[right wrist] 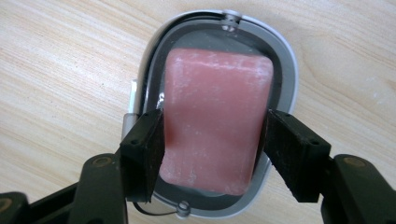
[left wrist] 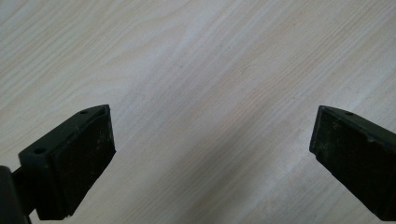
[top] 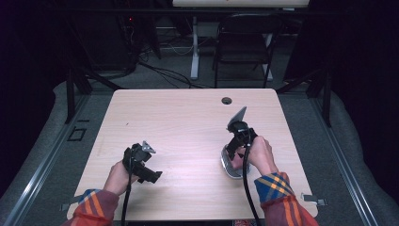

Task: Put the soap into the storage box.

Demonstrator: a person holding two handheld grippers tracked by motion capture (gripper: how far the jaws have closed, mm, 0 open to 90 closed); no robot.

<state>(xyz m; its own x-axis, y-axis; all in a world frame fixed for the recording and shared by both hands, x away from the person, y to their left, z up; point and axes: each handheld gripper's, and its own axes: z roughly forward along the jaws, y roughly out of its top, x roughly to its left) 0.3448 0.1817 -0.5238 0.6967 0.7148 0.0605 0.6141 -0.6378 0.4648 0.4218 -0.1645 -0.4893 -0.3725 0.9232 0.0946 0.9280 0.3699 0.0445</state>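
Observation:
A pink bar of soap [right wrist: 217,116] lies in a grey oval soap dish [right wrist: 289,70] on the light wooden table [top: 188,117]. My right gripper [right wrist: 212,135] points down into the dish and is shut on the soap, one black pad pressed against each long side. From above, the right gripper [top: 237,143] stands over the dish [top: 226,165] at the table's front right, with the hand covering much of the dish. My left gripper [top: 141,162] rests at the front left. Its jaws [left wrist: 212,140] stand wide open over bare wood, nothing between them.
A round cable hole [top: 227,100] sits near the table's far edge. Beyond the table stand a dark folding chair [top: 244,42] and a white desk leg [top: 194,47]. Black frame struts [top: 73,89] flank the table on both sides.

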